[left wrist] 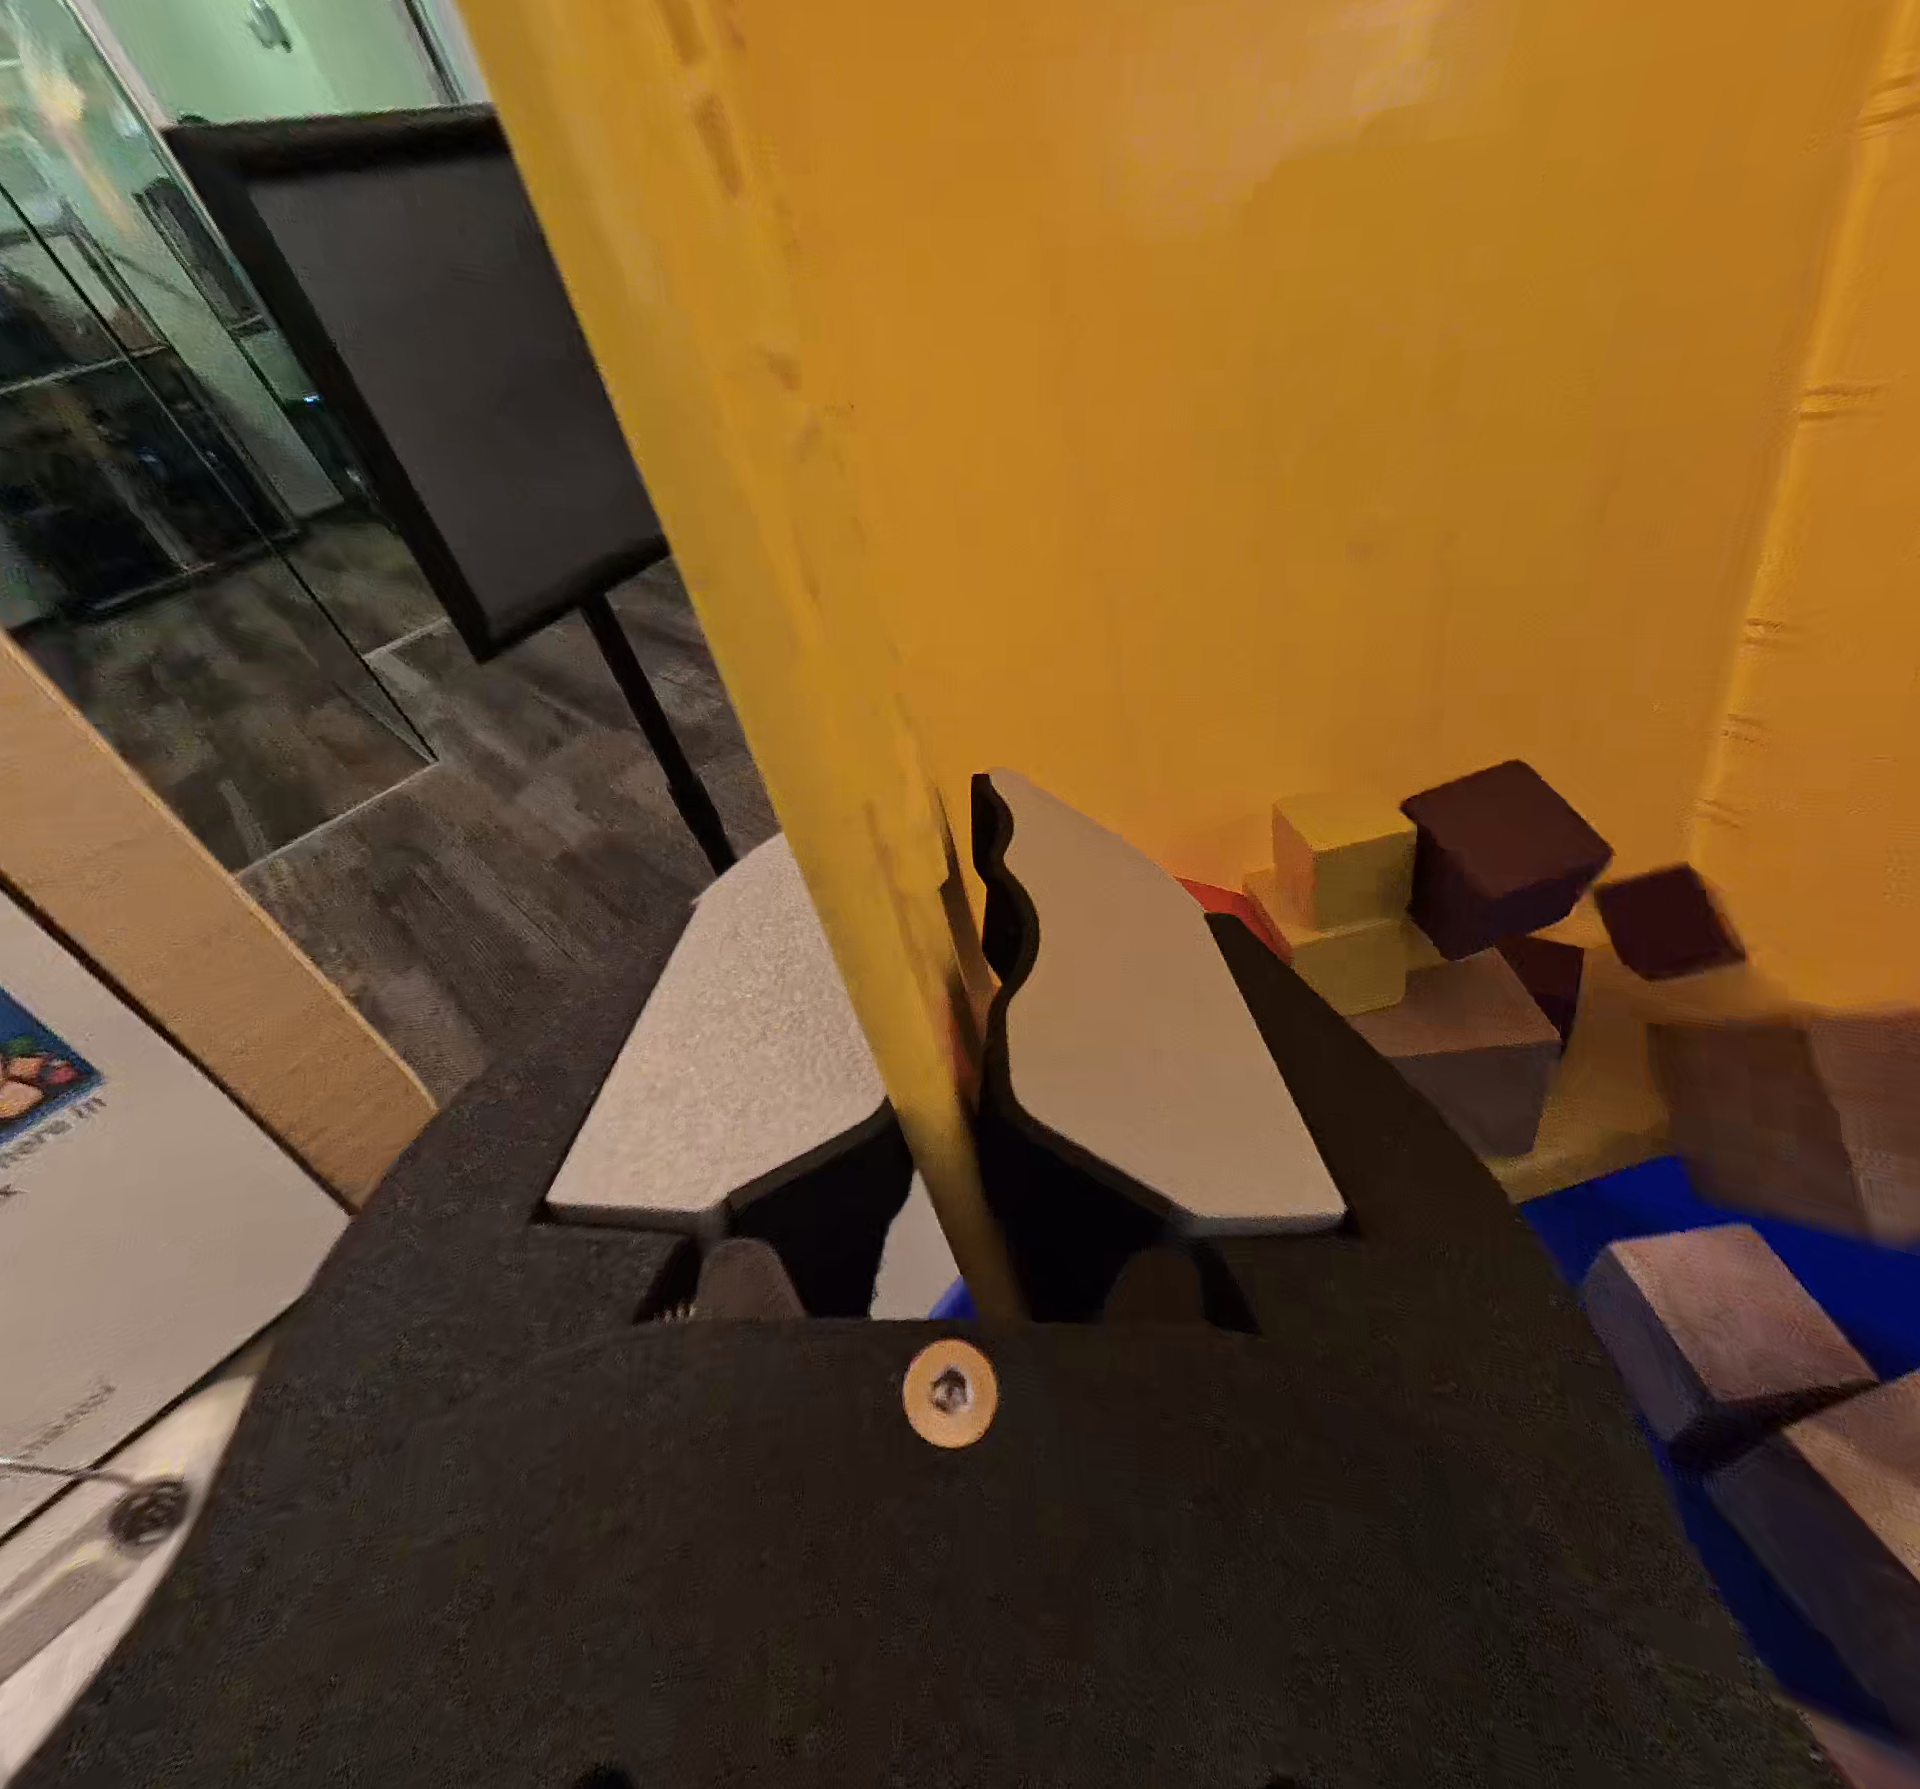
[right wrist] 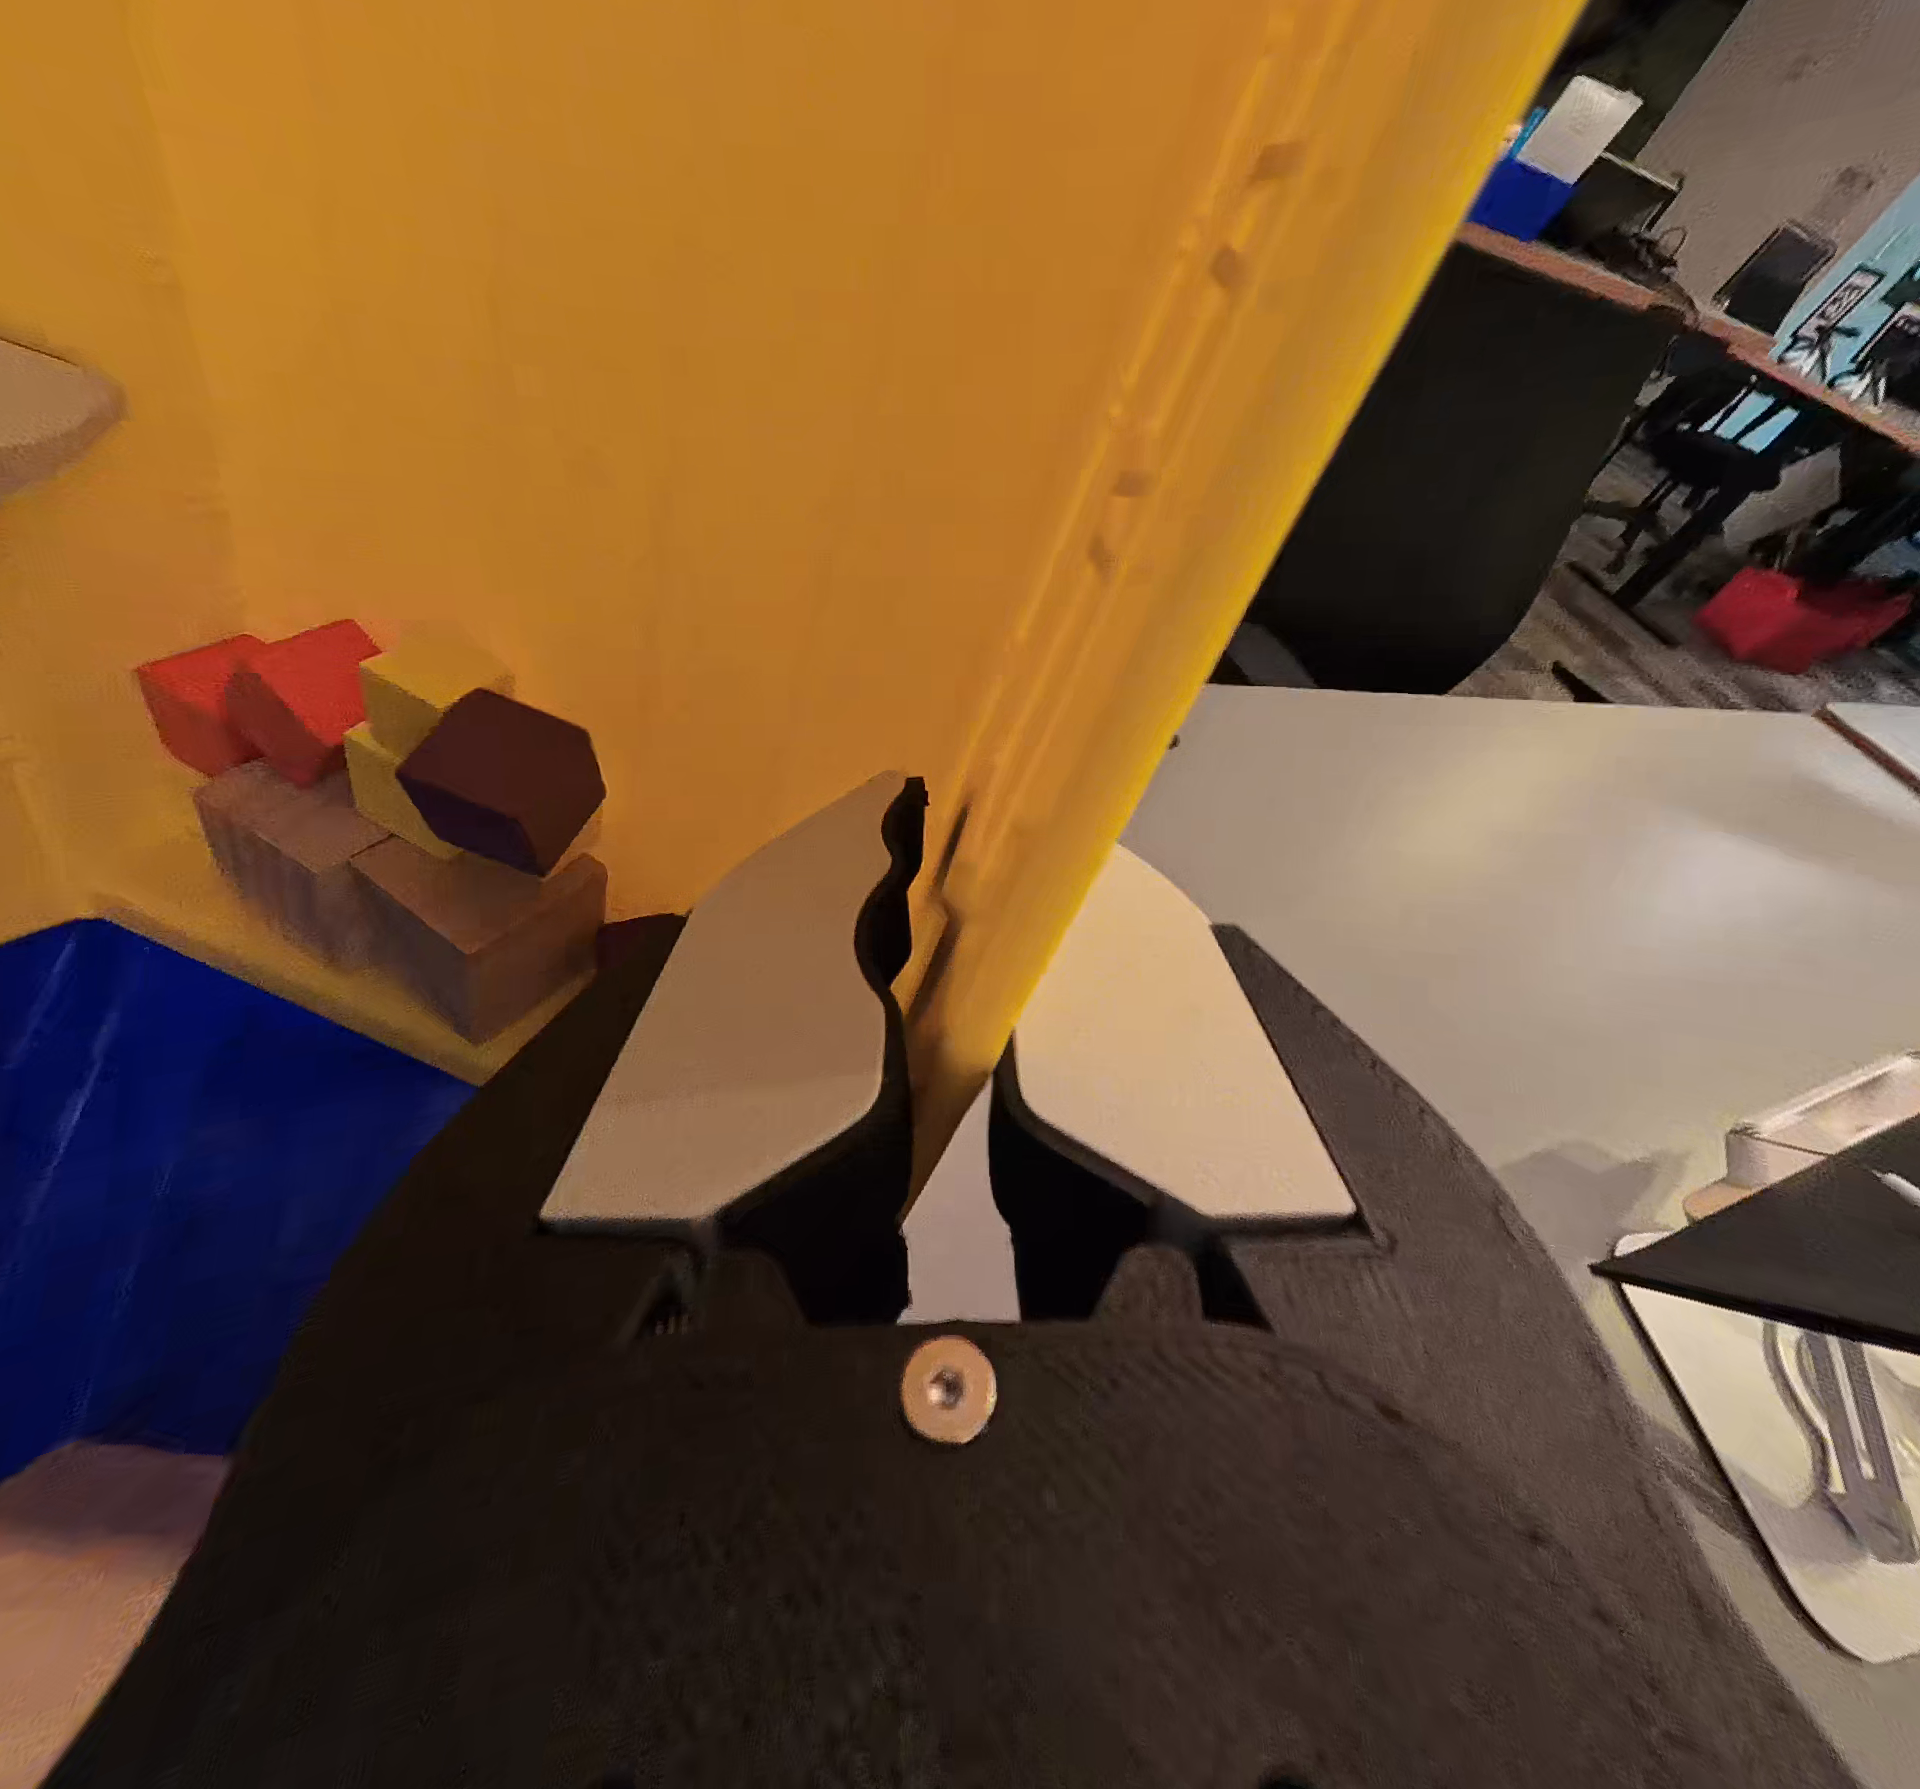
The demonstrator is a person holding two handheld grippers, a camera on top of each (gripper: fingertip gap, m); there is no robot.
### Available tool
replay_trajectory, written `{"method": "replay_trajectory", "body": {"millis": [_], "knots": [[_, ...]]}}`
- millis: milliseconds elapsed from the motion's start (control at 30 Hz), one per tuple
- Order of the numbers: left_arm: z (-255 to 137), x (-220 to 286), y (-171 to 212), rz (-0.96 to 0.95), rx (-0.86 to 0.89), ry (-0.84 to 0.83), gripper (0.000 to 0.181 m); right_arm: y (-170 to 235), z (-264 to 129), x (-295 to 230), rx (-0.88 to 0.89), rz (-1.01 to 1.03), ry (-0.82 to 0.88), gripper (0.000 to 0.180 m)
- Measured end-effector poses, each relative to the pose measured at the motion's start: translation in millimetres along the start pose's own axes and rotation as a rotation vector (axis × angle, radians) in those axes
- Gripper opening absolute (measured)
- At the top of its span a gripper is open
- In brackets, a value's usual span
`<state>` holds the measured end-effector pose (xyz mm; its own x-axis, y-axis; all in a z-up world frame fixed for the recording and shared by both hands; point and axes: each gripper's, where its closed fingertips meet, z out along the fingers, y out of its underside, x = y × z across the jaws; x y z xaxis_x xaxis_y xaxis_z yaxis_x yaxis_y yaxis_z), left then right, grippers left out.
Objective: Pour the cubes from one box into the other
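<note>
A yellow box (left wrist: 1299, 337) is held tipped up steeply, its inside facing both cameras. My left gripper (left wrist: 940, 908) is shut on its left wall. My right gripper (right wrist: 961, 866) is shut on its right wall (right wrist: 1091, 596). Several cubes, yellow (left wrist: 1340, 856), dark purple (left wrist: 1501, 856), red (right wrist: 255, 700) and plain wood (right wrist: 468, 939), pile at the box's low edge. A dark purple cube (left wrist: 1668, 918) is tumbling out, blurred. Below is a blue box (right wrist: 156, 1168), which also shows in the left wrist view (left wrist: 1683, 1209), with wooden blocks (left wrist: 1725, 1324) in it.
A white table (right wrist: 1507, 908) lies under the boxes. A cardboard box (left wrist: 187, 918) stands at the left. A black screen on a stand (left wrist: 436, 368) and glass walls are behind. Desks, chairs and a red bag (right wrist: 1787, 622) are at the far right.
</note>
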<state>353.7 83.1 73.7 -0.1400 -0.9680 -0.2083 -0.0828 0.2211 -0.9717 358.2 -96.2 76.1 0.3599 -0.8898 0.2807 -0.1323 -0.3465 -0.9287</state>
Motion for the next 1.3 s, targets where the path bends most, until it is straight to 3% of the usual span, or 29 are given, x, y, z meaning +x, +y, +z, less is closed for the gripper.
{"method": "replay_trajectory", "body": {"millis": [233, 367, 467, 600, 700, 800, 900, 1000, 1100, 1200, 1300], "knots": [[-4, 3, -10, -0.030, 0.088, 0.030, 0.007, -15, -17, 4, 0.088, -0.060, 0.035, 0.010], [-1, 5, -5, -0.014, 0.051, 0.021, 0.007, -8, -11, 3, 0.025, -0.038, 0.011, 0.011], [-7, 4, -14, -0.056, 0.163, 0.034, 0.007, -22, -25, 5, 0.132, -0.116, 0.064, 0.010], [-2, 9, -1, -0.024, 0.049, 0.028, 0.007, -8, -14, 5, 0.027, -0.054, 0.015, 0.010], [-9, 5, -15, -0.032, 0.162, 0.025, 0.007, -20, -23, 7, 0.140, -0.111, 0.061, 0.010], [-7, 10, -7, -0.019, 0.087, 0.026, 0.007, -12, -20, 6, 0.055, -0.055, 0.031, 0.010], [-17, 8, -19, -0.045, 0.211, 0.025, 0.008, -28, -35, 9, 0.174, -0.137, 0.092, 0.008], [-8, 10, -5, -0.043, 0.100, 0.025, 0.008, -15, -20, 8, 0.048, -0.091, 0.047, 0.008], [-15, 8, -12, -0.096, 0.203, 0.029, 0.008, -30, -34, 8, 0.153, -0.177, 0.111, 0.008], [-12, 8, -6, -0.058, 0.140, 0.008, 0.008, -21, -24, 7, 0.071, -0.121, 0.057, 0.008], [-17, 6, -12, -0.096, 0.212, 0.017, 0.008, -33, -36, 5, 0.148, -0.187, 0.094, 0.008]]}}
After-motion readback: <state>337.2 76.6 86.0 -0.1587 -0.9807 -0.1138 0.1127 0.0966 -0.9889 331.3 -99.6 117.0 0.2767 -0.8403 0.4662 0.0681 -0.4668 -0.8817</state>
